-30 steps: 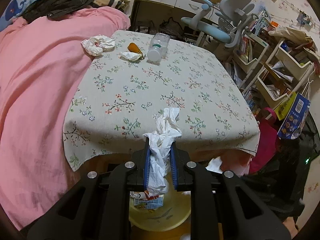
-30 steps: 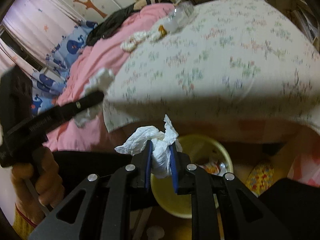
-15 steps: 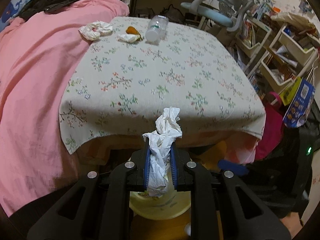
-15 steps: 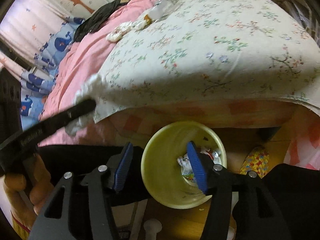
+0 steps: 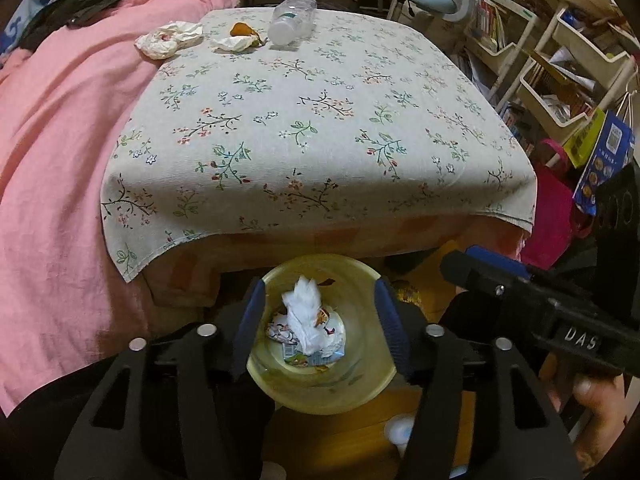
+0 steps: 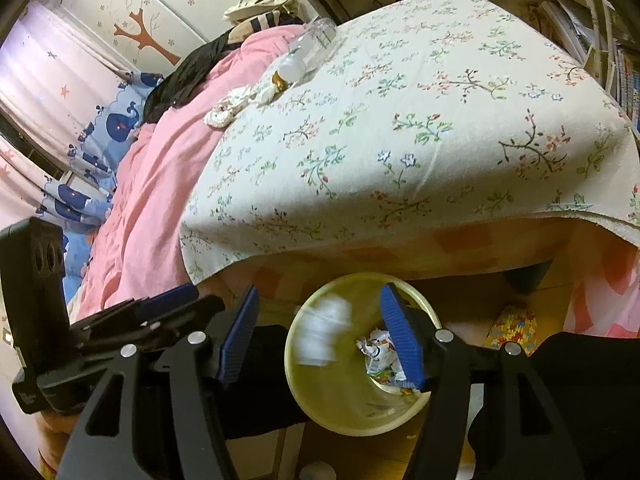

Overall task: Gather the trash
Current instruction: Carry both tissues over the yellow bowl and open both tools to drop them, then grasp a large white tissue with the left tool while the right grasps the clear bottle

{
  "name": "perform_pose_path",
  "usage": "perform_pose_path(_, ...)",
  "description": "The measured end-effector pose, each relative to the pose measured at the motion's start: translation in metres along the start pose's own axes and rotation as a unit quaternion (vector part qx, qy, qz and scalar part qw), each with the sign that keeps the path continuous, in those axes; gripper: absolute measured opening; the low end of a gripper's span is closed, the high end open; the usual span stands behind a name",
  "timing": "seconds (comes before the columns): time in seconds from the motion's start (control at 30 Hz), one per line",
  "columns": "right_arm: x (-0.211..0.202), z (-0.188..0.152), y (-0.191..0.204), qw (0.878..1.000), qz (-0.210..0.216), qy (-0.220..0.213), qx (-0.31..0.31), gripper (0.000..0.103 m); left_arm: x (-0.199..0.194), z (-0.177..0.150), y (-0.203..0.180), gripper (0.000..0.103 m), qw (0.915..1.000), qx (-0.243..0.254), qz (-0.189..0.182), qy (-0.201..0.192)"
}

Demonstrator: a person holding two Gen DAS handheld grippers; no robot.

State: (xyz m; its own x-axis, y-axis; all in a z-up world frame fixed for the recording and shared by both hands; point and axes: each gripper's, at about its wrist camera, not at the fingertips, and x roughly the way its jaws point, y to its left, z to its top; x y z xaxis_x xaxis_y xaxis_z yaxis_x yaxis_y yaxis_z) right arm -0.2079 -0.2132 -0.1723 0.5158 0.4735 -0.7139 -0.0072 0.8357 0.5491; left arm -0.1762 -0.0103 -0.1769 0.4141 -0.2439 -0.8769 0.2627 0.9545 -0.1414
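Cluttered bedroom. Low desk (image 5: 320,128) draped in floral cloth, pink bed (image 5: 60,160) pressed against its left side, shelves to its right. At desk's far edge: two crumpled tissues (image 5: 168,38), one clear bottle (image 5: 292,20), one orange scrap (image 5: 240,29). Below near edge, one yellow bin (image 5: 320,392) with a white tissue (image 5: 306,316) inside. Left gripper (image 5: 318,328) and right gripper (image 6: 320,336) above bin, jaws opening, gripping nothing.

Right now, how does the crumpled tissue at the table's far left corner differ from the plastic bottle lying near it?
The crumpled tissue is white, opaque and shapeless; the plastic bottle is clear and keeps a firm cylinder shape. The tissue sits flat and low at the cloth's edge beside the pink blanket; the bottle lies on its side further right, cap towards the camera. Both rest on the floral tablecloth, not yet in the yellow bin.
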Motion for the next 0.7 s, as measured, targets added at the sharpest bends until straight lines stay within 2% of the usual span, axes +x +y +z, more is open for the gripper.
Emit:
perform_pose_path(0.37,-0.001,0.0,0.002,1.0,-0.003,-0.012,-0.001,0.063,-0.02,0.006,0.007,0.06,0.9988,-0.021,-0.007,-0.043)
perform_pose_path(0.7,0.004,0.001,0.006,1.0,-0.008,-0.007,-0.01,0.065,-0.02,0.007,0.012,0.06,0.9981,-0.031,-0.011,-0.051)
